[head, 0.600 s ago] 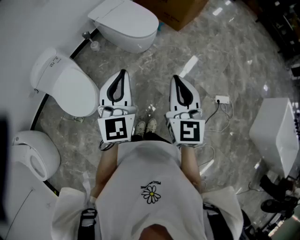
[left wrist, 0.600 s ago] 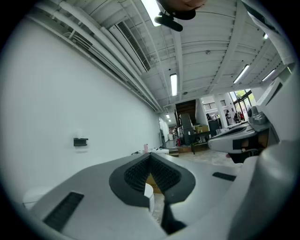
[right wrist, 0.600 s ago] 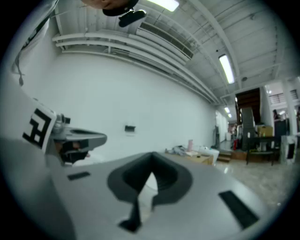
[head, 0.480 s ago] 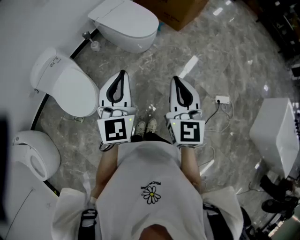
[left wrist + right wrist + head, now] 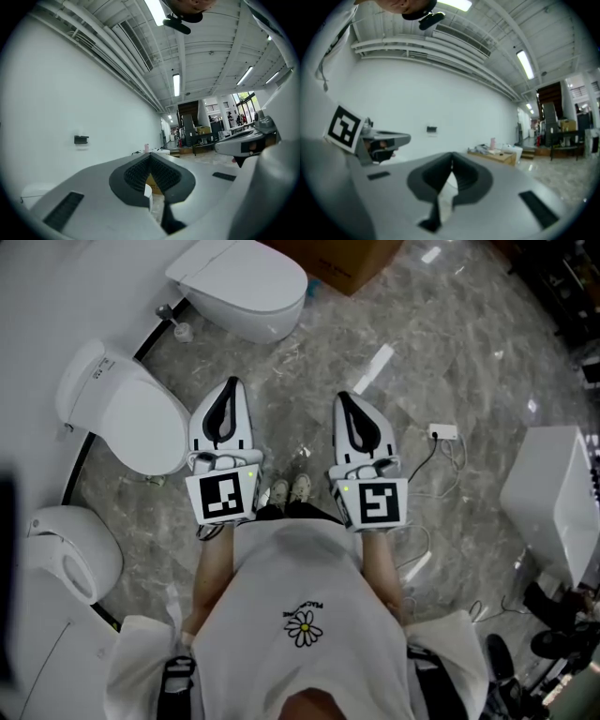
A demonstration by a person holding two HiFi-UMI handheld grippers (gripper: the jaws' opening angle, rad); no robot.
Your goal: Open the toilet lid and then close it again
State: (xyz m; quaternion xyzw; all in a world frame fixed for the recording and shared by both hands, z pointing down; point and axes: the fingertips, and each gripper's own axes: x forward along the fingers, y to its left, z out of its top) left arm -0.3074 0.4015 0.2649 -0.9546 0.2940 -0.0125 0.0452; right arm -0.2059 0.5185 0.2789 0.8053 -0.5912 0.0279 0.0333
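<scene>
Holding level over the marble floor (image 5: 469, 362), mid-frame: left claw (image 5: 231, 385) and right claw (image 5: 342, 399) both pinched together, nothing gripped. Nearest toilet lid (image 5: 131, 413) is down, at frame left, untouched.

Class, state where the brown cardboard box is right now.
In the head view, the cardboard box sits at the top edge, on the floor just right of the topmost toilet.

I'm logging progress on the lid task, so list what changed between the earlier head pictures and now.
Almost nothing. The whole head view slid slightly up and left, everything in it together, which looks like a small head movement. Nothing was grasped or released. The left gripper and right gripper stay shut, empty, side by side above the floor, and the nearest toilet keeps its lid down.
</scene>
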